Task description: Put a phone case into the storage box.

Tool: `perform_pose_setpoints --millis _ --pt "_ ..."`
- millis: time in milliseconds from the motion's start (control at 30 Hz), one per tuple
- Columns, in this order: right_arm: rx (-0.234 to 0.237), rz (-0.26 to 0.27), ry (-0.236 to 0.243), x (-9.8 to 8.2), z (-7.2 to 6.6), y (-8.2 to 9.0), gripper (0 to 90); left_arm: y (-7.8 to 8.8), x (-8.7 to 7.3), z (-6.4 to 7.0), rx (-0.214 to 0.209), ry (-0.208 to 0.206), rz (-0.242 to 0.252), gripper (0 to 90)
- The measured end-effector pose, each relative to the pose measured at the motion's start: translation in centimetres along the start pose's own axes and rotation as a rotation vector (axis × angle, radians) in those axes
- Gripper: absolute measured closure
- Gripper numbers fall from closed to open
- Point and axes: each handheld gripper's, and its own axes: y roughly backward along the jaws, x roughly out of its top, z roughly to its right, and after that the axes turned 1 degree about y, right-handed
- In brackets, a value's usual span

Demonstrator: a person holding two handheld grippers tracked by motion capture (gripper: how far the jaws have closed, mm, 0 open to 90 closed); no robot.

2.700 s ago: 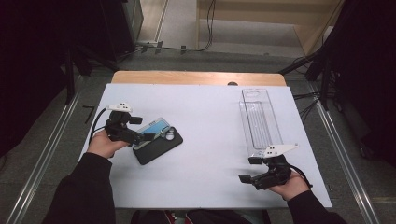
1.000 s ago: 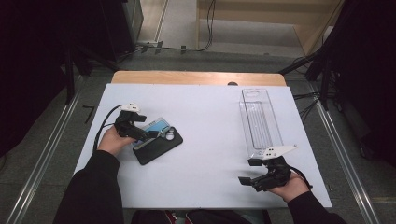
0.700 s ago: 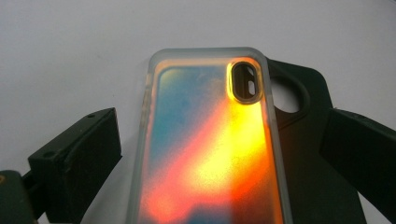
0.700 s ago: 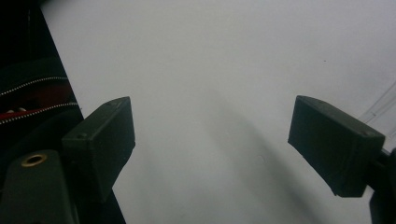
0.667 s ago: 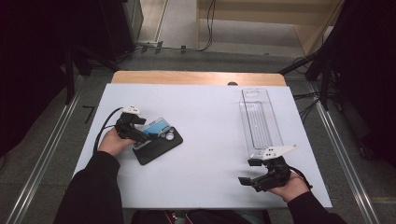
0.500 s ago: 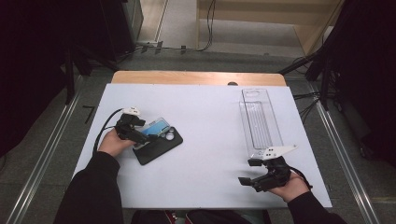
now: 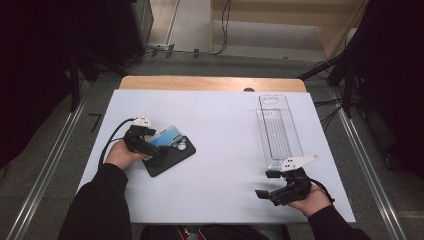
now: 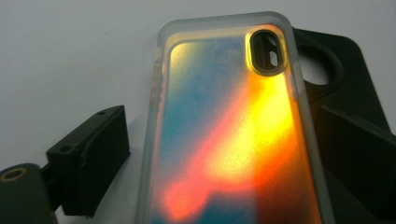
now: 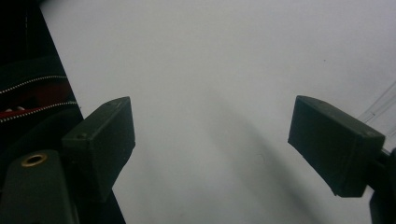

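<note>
I read no brand or lettering on any item. My left claw [image 7: 159,149] straddles the translucent phone case [image 8: 229,126], which lies across a black case [image 7: 170,157] at the bench's [image 7: 225,125] left side; its jaws have just been closing but stand clear of the case's edges. The left claw view resolves an orange-blue gradient and camera cutout. My right claw [image 9: 212,144] rests wide, empty, near a clear tray [image 7: 278,131].

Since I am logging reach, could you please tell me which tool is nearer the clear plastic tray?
Right. The right tool sits just below the clear plastic tray; the left tool is far across the table at the colourful phone case.
</note>
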Motion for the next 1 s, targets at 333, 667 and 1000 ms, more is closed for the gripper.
perform_pose_setpoints --millis 333,667,1000 --pt "-0.001 0.002 0.002 0.01 0.01 0.00 12.9 0.27 -0.21 0.16 -0.002 0.017 0.023 16.4" --pt "-0.001 0.003 0.004 0.02 -0.02 0.00 12.9 0.31 -0.12 0.22 0.000 0.024 0.017 16.9" --pt "0.001 0.002 0.004 0.03 -0.06 0.00 12.9 0.48 0.01 -0.03 -0.022 0.071 0.022 17.1"
